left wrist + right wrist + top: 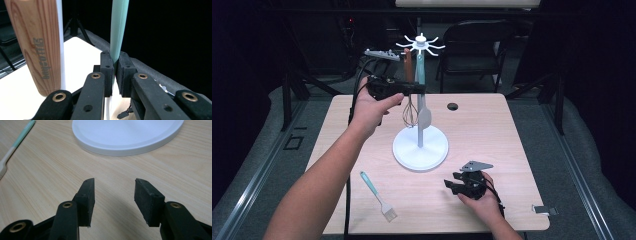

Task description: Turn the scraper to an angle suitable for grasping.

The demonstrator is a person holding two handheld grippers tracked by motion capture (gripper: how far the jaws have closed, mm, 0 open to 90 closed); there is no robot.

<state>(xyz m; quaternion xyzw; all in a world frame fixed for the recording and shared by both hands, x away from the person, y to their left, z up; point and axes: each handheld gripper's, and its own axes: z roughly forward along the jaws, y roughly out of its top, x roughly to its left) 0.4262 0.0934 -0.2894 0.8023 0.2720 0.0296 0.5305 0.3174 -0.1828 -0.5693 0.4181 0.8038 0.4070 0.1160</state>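
A white utensil stand (pixel 419 150) with a hook crown rises mid-table. From it hang a whisk (pixel 409 112) with a wooden handle (pixel 37 45) and a spatula (pixel 424 116) with a teal handle (pixel 119 25). My left gripper (pixel 414 88) is raised beside the pole, shut on that teal handle, which stands upright between the pads (pixel 115 57). A teal-handled brush (pixel 379 196) lies flat at the front left of the table and shows again (pixel 15 143) in the right gripper view. My right gripper (pixel 451 184) rests low on the table near the stand's base (pixel 127 135), its jaws open (pixel 114 188) over bare wood.
The wooden table (pixel 492 130) has a cable hole (pixel 453 106) behind the stand. A small metal clip (pixel 544 210) lies at the front right corner. A dark chair (pixel 477 45) stands beyond the far edge, with dark floor around the table.
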